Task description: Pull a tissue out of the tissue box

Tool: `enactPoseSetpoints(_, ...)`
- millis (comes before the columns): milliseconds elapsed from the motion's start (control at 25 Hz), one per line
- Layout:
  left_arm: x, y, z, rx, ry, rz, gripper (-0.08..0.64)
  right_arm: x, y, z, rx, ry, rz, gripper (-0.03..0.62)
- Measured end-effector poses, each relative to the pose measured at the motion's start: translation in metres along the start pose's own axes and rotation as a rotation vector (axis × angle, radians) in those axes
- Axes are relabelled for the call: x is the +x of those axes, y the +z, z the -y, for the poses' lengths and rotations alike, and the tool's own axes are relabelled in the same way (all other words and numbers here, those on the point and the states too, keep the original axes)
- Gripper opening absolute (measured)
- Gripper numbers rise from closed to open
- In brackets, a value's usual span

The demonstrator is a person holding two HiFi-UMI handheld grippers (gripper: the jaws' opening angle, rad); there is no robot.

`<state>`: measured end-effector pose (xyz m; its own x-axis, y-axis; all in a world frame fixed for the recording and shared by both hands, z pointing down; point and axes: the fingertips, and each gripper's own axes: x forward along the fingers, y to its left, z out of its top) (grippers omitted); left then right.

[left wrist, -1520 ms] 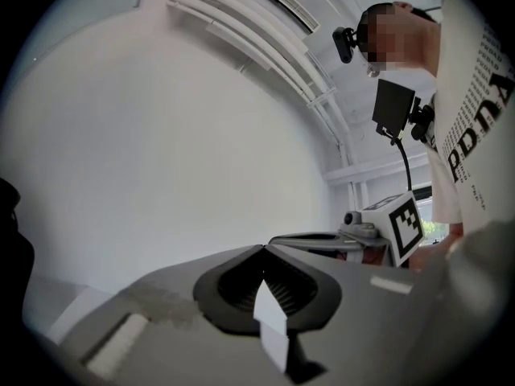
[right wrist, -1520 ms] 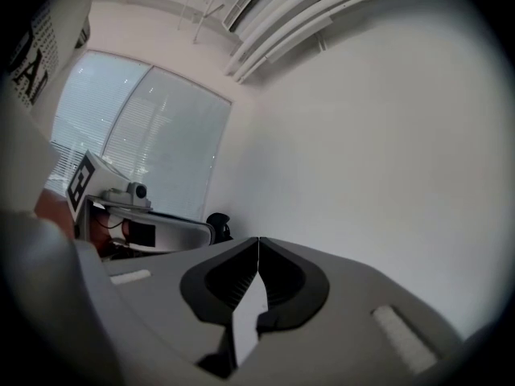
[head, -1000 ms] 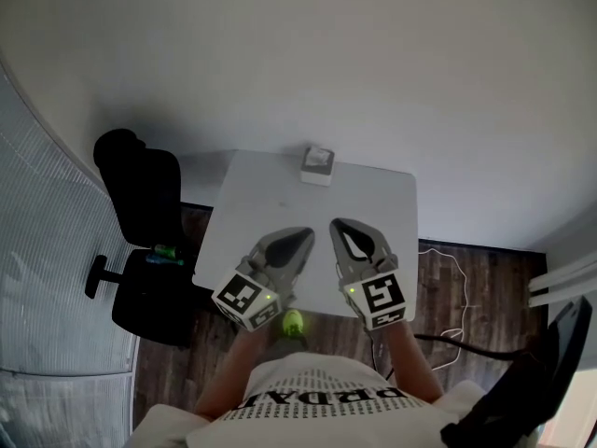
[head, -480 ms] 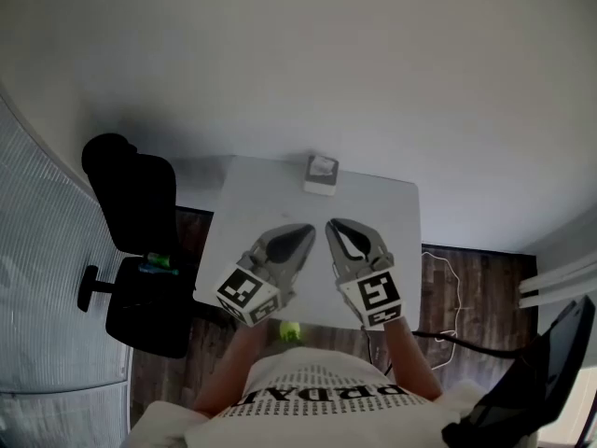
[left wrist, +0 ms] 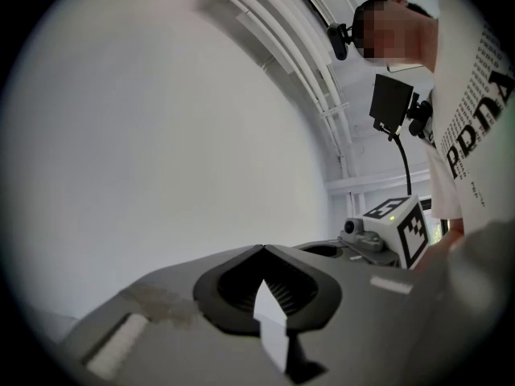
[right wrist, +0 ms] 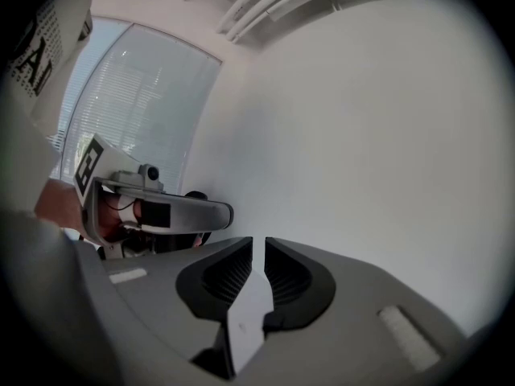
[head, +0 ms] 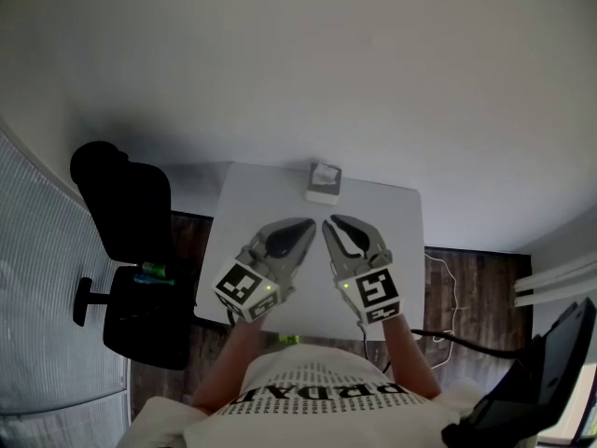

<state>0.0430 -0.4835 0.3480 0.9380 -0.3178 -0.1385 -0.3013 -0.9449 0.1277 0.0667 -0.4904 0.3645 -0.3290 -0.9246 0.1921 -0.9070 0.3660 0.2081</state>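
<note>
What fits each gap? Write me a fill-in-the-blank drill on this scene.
1. The tissue box stands at the table's ___ edge.
2. The left gripper is ___, with nothing in it.
3. Left of the table stands a black ___.
Missing words: far; shut; chair.

I'm in what looks like a small office. A black office chair [head: 126,203] stands just beside my plain white counter [head: 244,215]. The floor [head: 471,292] is dark wood planking, and the wall [head: 326,73] behind the counter is bare white. Slatted blinds [right wrist: 141,103] cover a tall window at my left.
</note>
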Motion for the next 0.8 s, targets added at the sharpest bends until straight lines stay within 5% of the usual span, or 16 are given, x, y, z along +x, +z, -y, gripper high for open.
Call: enactPoseSetpoints(800, 0.055, -0.016, -0.012, -0.022, 0.005, -0.039, -0.009, 0.008, -0.031, 0.066, 0.027, 0.003, -0.049, 0.092)
